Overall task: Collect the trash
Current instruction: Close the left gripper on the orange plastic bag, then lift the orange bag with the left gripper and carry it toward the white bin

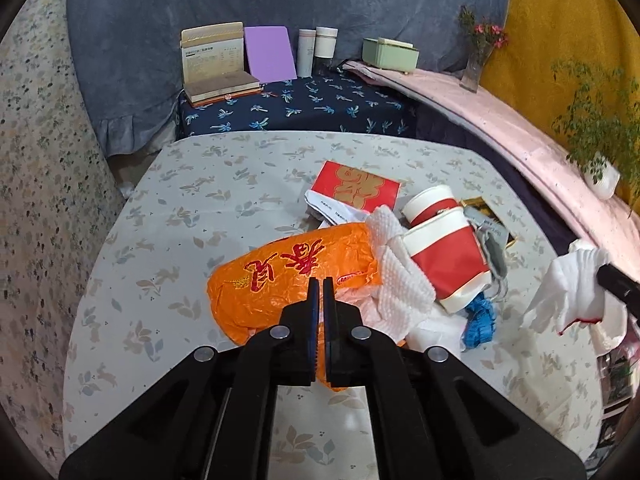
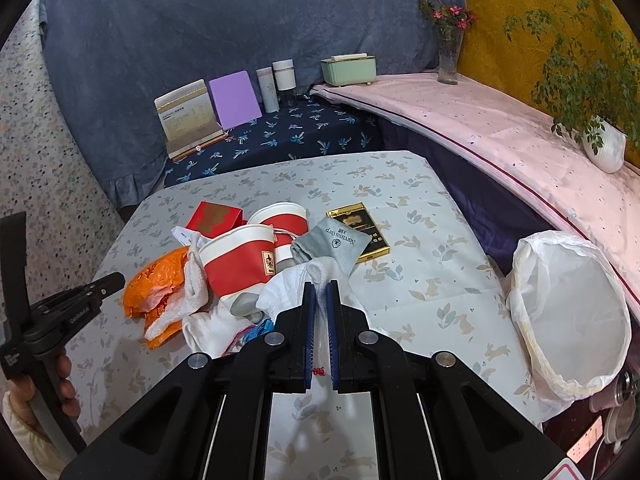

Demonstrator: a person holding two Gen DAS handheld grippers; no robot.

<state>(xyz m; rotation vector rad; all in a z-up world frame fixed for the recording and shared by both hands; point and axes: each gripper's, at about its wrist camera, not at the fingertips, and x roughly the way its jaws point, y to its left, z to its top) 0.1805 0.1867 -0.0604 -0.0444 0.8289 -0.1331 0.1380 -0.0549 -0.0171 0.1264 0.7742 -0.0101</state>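
Left tongs point(image 1: 321, 280) nearly closed above orange bag point(image 1: 288, 280), gripping nothing. Right tongs point(image 2: 320, 285) clamped on white cloth point(image 2: 296, 284). Trash heaped mid-bench point(image 2: 432, 248); white-lined bin point(image 2: 568, 312) at right edge.

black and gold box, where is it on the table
In the right wrist view the black and gold box lies flat right of the trash pile, partly under the grey pouch, beyond the right gripper.

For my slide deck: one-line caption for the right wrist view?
Right gripper pinches a white cloth beside a lined bin.
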